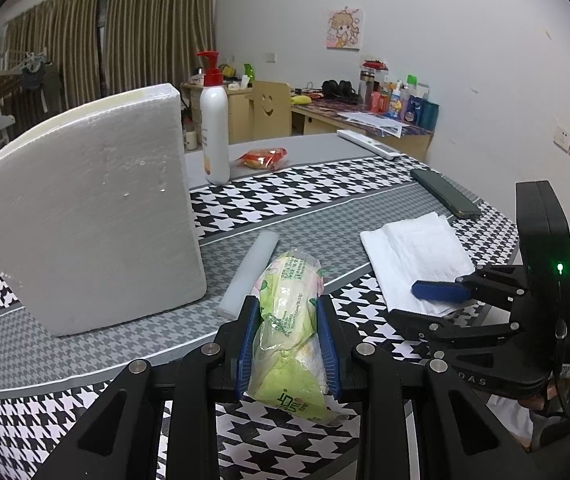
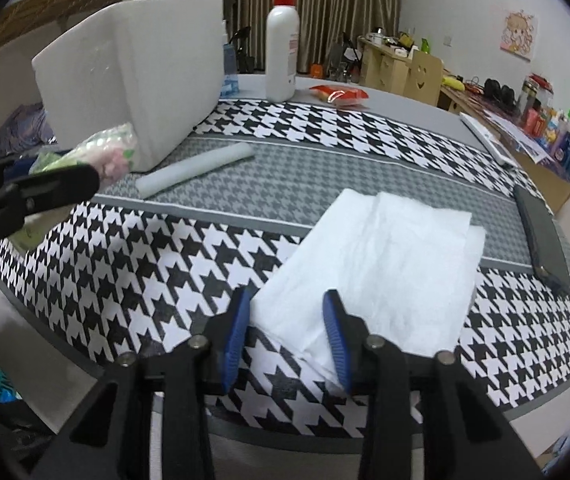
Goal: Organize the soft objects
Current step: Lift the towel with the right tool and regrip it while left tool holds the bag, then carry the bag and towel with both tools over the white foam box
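A houndstooth table point(image 2: 157, 264) carries an upright white foam block point(image 1: 85, 216), a folded white tissue stack point(image 2: 385, 264) and a foam strip point(image 1: 251, 272) lying beside the block. The left gripper point(image 1: 288, 344) is clamped on a green tissue packet point(image 1: 289, 320), held above the table's near edge. The right gripper point(image 2: 287, 340) stands partly open astride the tissue stack's near corner; whether its pads press the stack cannot be told.

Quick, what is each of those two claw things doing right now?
Left gripper: shut on a green tissue pack.
Right gripper: open, straddling the white folded cloth's near edge.
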Demonstrator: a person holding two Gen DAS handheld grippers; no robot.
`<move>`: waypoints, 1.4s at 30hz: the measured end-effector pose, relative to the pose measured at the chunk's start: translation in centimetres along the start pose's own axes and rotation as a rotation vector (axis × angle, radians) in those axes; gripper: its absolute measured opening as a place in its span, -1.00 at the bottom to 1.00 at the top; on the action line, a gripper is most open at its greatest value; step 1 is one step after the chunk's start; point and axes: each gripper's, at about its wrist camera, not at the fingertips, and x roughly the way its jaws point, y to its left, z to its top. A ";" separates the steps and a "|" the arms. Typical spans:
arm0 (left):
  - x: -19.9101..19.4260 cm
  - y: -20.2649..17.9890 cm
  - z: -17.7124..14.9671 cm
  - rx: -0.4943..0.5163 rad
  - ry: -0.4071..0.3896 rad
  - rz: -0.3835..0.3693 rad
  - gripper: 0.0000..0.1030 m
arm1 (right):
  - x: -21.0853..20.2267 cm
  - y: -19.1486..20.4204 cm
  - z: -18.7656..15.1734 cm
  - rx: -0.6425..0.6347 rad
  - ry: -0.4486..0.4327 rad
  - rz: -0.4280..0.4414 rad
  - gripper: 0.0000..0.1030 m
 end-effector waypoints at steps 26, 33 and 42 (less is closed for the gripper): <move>-1.9 0.6 0.0 -0.022 -0.044 0.016 -0.40 | -5.4 -2.8 2.5 0.131 -0.149 0.122 -0.94; -2.6 0.7 0.5 -0.024 -0.071 0.032 -0.40 | -8.1 -3.4 4.1 0.142 -0.234 0.096 -0.94; -3.4 0.8 1.3 -0.022 -0.108 0.050 -0.40 | -9.3 -3.5 5.3 0.126 -0.292 0.103 -0.94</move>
